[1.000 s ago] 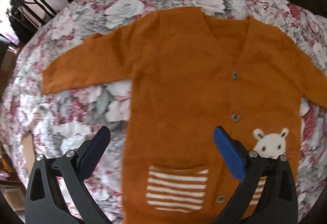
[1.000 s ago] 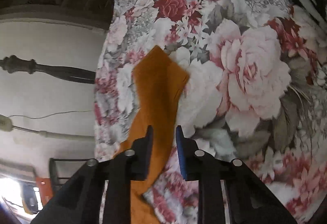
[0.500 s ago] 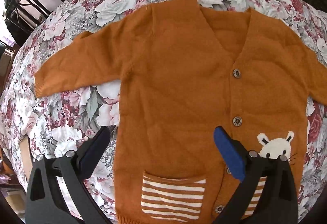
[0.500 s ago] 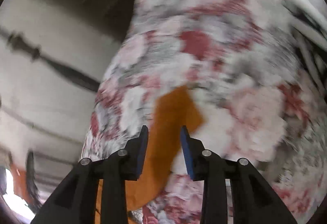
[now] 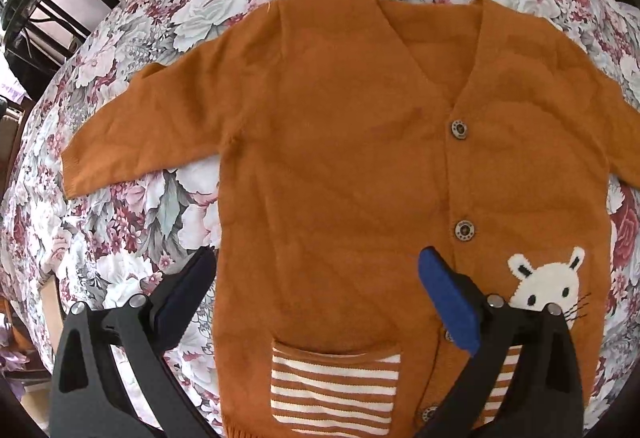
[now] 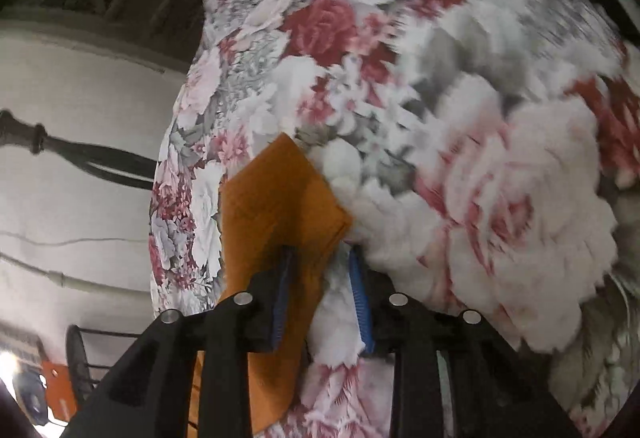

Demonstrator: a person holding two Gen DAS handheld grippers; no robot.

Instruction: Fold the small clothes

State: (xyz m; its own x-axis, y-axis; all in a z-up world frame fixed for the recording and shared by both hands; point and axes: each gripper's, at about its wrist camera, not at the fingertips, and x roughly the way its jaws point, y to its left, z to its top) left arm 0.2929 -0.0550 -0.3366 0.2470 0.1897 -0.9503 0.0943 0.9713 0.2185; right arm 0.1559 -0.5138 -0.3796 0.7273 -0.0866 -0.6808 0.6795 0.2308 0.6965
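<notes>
Right wrist view puts the right gripper (image 6: 320,302) low over the end of one sleeve (image 6: 280,206), its jaws set narrowly apart and closing, with the cuff's near edge between the blue pads, though whether they press on the knit yet cannot be told. The step in hand looks like taking hold of this sleeve so it can be folded in over the body. The next move likely calls for a firm pinch on the cuff alone, without catching the floral cloth (image 6: 480,158) beneath, then a lift and a carry across towards the buttons. From the left wrist view, the left gripper (image 5: 316,286) hangs above the lower part of the cardigan (image 5: 340,158) with its jaws wide apart and nothing between them. The cardigan is a small orange knit lying flat and face up on the flower-patterned covering, both sleeves spread outward, buttoned down the front, with a striped pocket (image 5: 336,386) near the hem and a white rabbit face (image 5: 548,286) beside the button row.
</notes>
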